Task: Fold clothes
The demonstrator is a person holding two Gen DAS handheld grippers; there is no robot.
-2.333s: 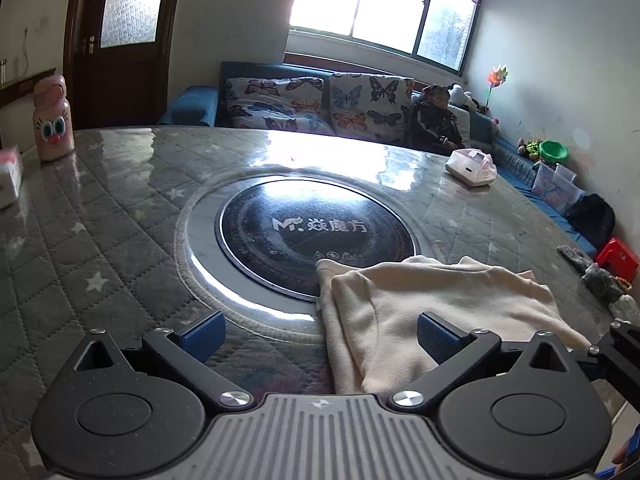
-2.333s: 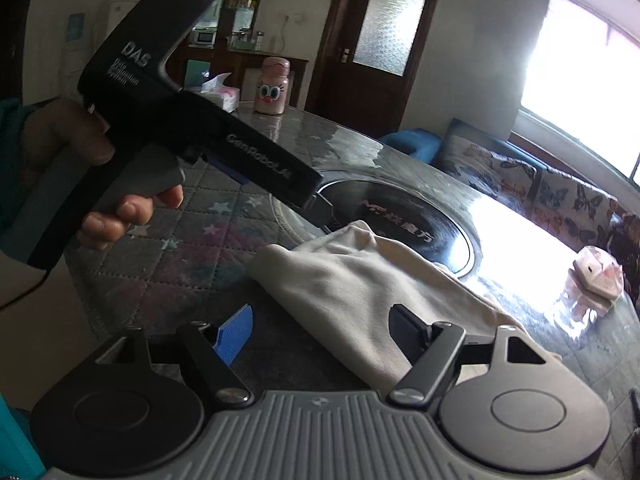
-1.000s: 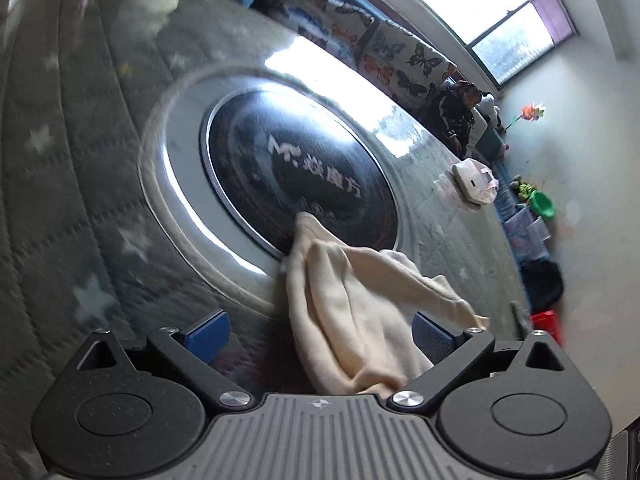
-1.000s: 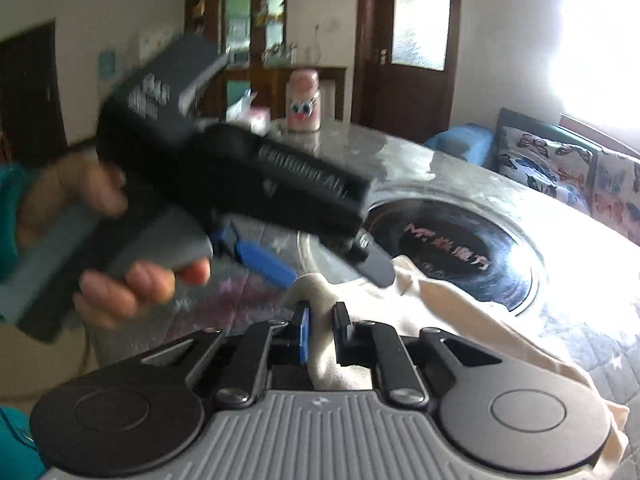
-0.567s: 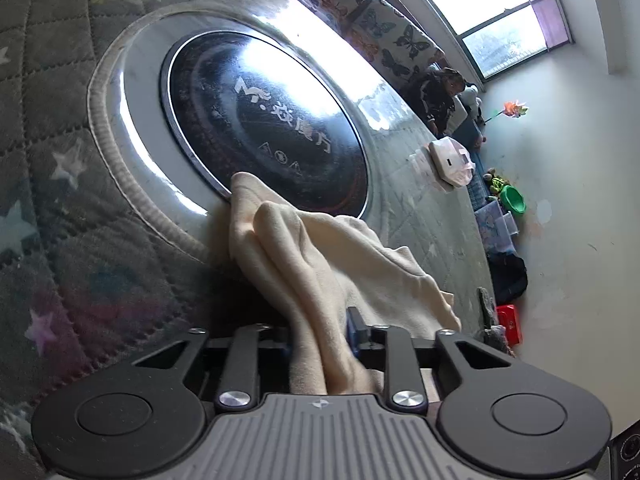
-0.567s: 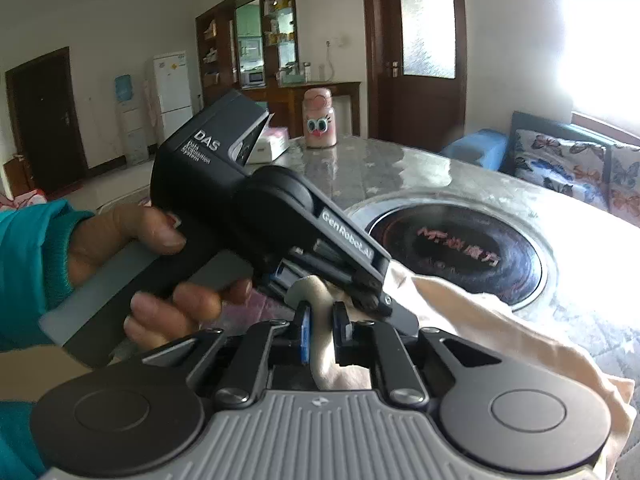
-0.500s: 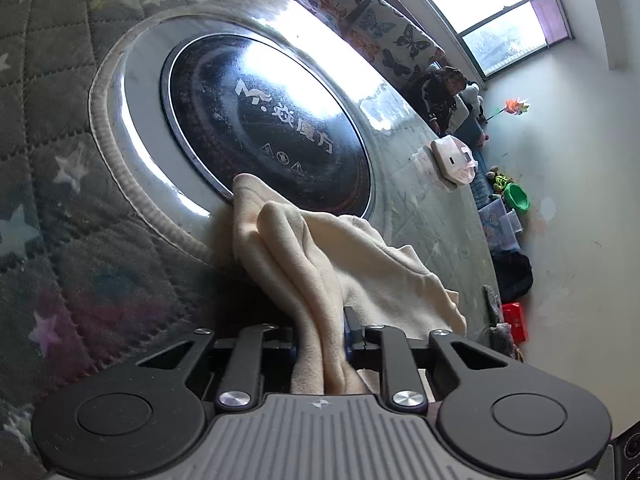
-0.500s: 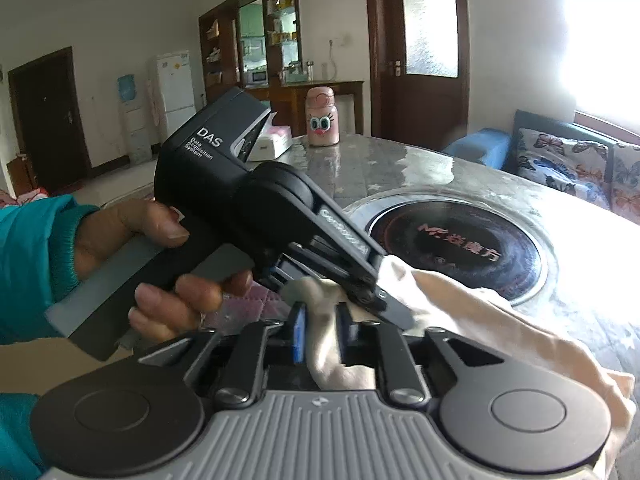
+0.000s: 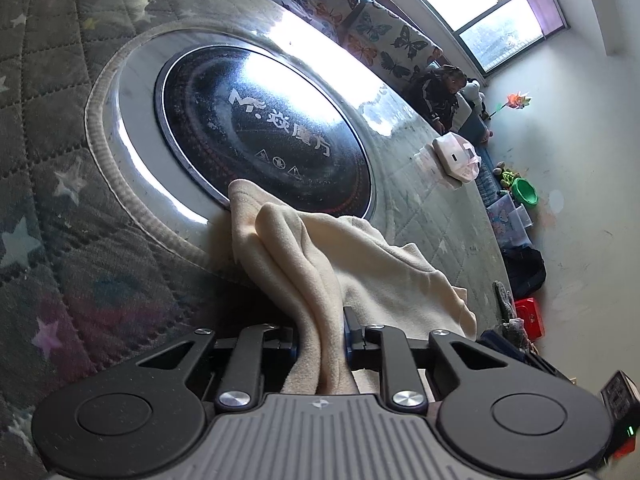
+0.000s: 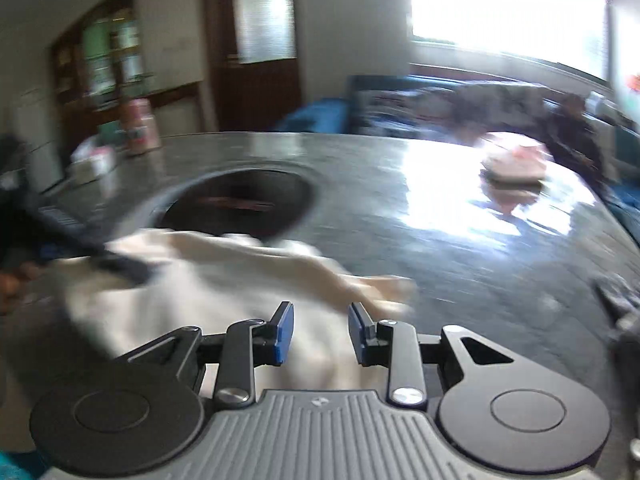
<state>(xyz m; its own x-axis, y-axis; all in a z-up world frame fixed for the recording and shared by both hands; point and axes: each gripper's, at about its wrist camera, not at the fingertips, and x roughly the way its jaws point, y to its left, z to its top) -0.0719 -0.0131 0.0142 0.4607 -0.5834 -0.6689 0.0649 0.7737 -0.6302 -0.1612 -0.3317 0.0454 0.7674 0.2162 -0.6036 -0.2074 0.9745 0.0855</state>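
A cream garment [image 9: 352,264] lies bunched at the near edge of the round table, partly over the black hotplate [image 9: 260,136]. My left gripper [image 9: 320,340] is shut on a fold of the cream garment and holds it up off the table. In the blurred right wrist view the garment [image 10: 224,280] spreads on the table below my right gripper [image 10: 320,336], whose blue pads [image 10: 285,332] stand apart with nothing between them. The left gripper's dark arm [image 10: 100,256] shows at the left of that view, over the cloth.
The table has a grey quilted star-pattern cover [image 9: 52,128]. A white box [image 9: 456,156] sits at the far right side of the table. A pink bottle [image 10: 136,124] and tissue box stand at the far left. A butterfly-print sofa [image 9: 360,24] is behind.
My right gripper has let go of the cloth, opened, and swung right, away from the left gripper. My left gripper stays shut on the fold.
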